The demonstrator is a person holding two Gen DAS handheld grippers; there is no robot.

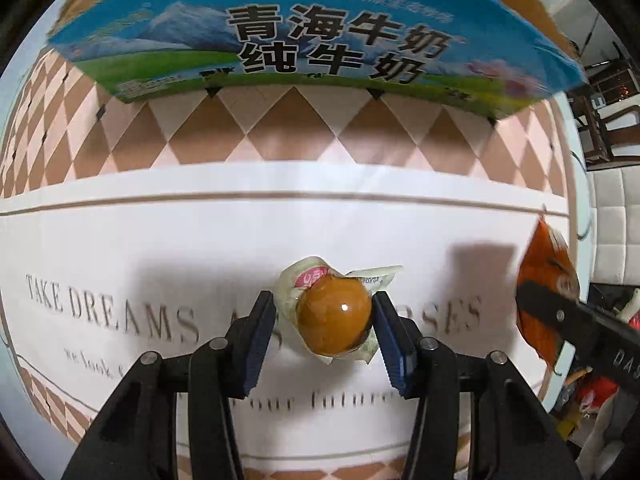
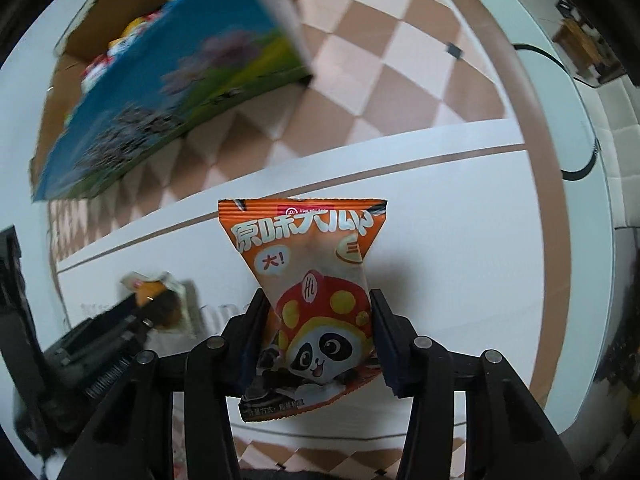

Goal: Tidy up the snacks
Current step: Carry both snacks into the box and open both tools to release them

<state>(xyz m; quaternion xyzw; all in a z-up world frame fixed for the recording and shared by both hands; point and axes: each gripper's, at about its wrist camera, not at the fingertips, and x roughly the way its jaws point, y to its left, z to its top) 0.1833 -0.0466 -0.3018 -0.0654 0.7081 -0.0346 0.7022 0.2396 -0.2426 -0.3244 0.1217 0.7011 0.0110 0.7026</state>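
Left gripper (image 1: 324,320): clenched on a vacuum-packed braised egg (image 1: 334,316); both blue pads bear on the sides of the round brown body, and the loose film edge sticks out ahead of the fingertips.
Right gripper (image 2: 318,320): clenched on an orange snack packet with a panda print (image 2: 316,292); the pads pinch its lower half, and the crimped top seal stands clear ahead of the jaws.
Reason for grips: each pinch falls on the bulkiest part of the pack, which probably keeps a slippery wrapper from sliding out while carried.
Position of items: both are held above the white band of the printed tablecloth (image 1: 160,240); shadows lie apart from them, so neither appears to rest on it.
Milk carton box (image 1: 312,36): stands ahead on the checked area, flaps open; the right wrist view shows other packs inside.
Judged step: carry toward the box, the likely collection point.
Relative layout: right gripper's packet lies right of the egg, well apart.
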